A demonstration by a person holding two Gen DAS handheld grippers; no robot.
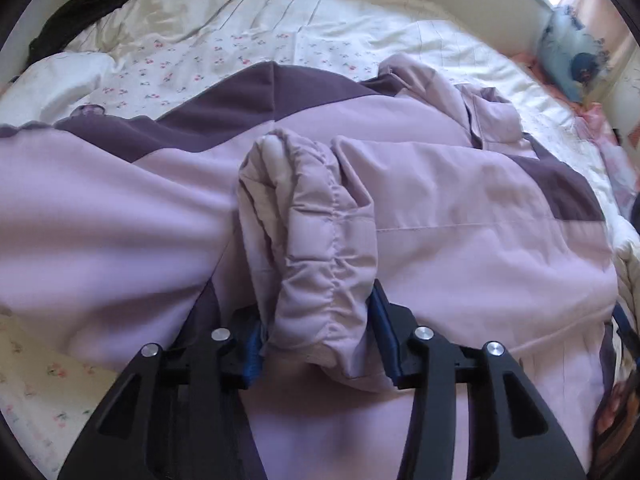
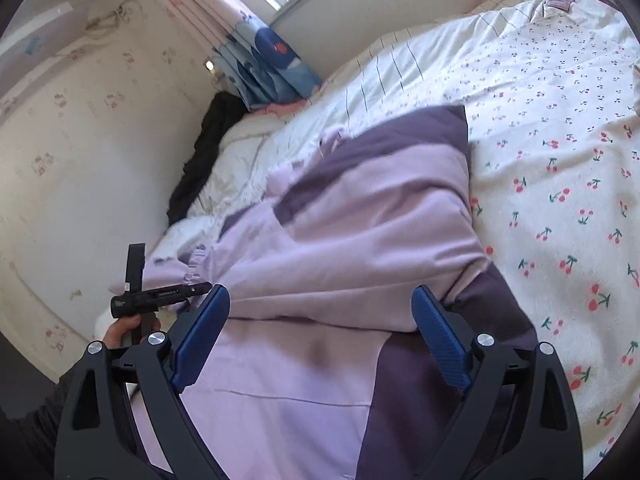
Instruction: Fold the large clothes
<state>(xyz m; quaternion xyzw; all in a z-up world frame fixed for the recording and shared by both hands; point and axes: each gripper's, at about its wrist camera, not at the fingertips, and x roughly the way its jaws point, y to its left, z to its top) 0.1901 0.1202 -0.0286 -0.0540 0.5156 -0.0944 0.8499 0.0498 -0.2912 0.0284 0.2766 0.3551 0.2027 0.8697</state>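
Observation:
A lilac padded jacket (image 1: 460,208) with dark purple panels lies spread on the bed. Its sleeve is folded over the body, and the gathered sleeve cuff (image 1: 312,220) stands up in the middle of the left wrist view. My left gripper (image 1: 316,308) is shut on that cuff, a blue pad pressing on each side. In the right wrist view the same jacket (image 2: 360,208) lies below my right gripper (image 2: 320,294), which stands wide open just above the fabric with nothing pinched between its pads.
The bed carries a white cherry-print duvet (image 2: 560,200). A blue patterned pillow (image 2: 264,64) and a black garment (image 2: 200,160) lie by the wall. A hand (image 2: 124,326) holds a black handle at the jacket's left edge. A window lies beyond the bed.

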